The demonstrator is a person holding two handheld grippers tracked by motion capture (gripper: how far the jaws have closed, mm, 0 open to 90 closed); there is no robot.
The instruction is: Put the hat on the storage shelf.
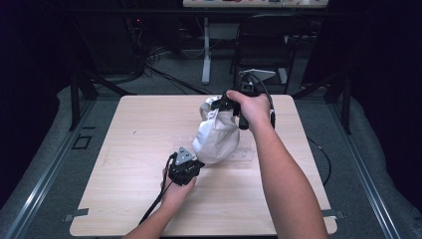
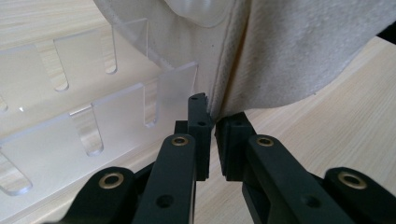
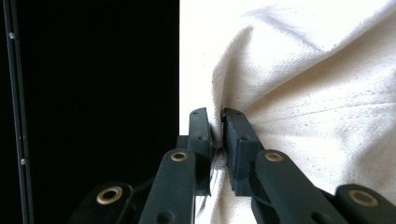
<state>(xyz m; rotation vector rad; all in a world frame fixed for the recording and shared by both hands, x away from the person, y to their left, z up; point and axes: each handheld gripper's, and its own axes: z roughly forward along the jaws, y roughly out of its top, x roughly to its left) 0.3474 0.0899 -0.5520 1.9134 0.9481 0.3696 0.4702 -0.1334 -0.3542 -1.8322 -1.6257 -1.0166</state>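
Note:
A cream cloth bag (image 1: 215, 138) hangs over the middle of the wooden table (image 1: 129, 149), stretched between my two grippers. My right gripper (image 1: 224, 105) holds its top edge up at the far side, shut on a fold of the cloth (image 3: 299, 107), its tips (image 3: 215, 122) pinching the hem. Lower and nearer, my left gripper (image 1: 195, 162) is shut on the bag's bottom corner; in the left gripper view the seam (image 2: 219, 79) runs down between the jaws (image 2: 213, 108). A clear plastic rack (image 2: 79, 116) with slots lies on the table under the bag.
The clear rack (image 1: 244, 154) pokes out to the right of the bag. Beyond the far edge of the table stand a black chair (image 1: 263, 45) and a white desk leg (image 1: 206, 50). Cables lie on the grey floor.

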